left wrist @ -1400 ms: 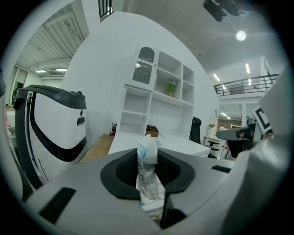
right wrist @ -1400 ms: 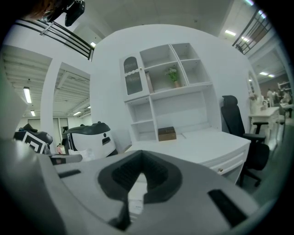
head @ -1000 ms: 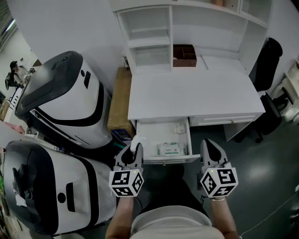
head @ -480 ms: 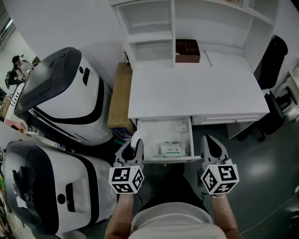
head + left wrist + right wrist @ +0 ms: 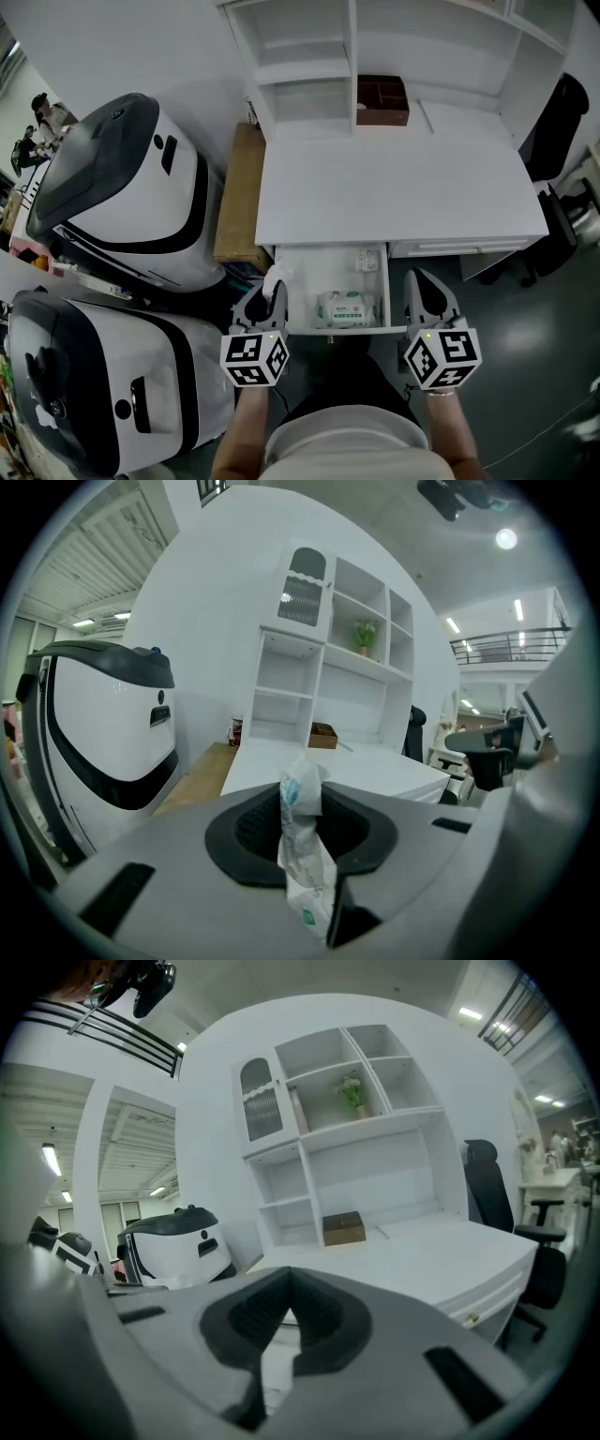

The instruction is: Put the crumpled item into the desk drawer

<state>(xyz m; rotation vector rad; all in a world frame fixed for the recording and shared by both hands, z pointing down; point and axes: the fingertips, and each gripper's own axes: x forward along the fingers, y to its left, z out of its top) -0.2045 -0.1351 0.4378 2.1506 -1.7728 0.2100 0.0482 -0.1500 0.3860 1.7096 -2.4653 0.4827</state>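
Note:
The crumpled item [image 5: 273,279], a white wrapper with a bit of green print, is pinched in my left gripper [image 5: 268,292], which is shut on it. In the left gripper view the wrapper [image 5: 302,841] stands upright between the jaws and sticks out above them. This gripper hovers just left of the open desk drawer [image 5: 375,329], at its front left corner. My right gripper [image 5: 424,284] hangs to the right of the drawer front, jaws closed together and empty. In its own view the right gripper [image 5: 281,1309] holds nothing.
The drawer holds a wipes packet [image 5: 347,307] and a small pack [image 5: 367,260]. A brown box [image 5: 382,100] sits at the back of the white desk [image 5: 394,197]. Two big white-and-black machines [image 5: 122,187] crowd the left. A black chair [image 5: 553,122] stands at the right.
Both grippers have moved a little forward toward the open drawer. The left gripper still holds the wrapper.

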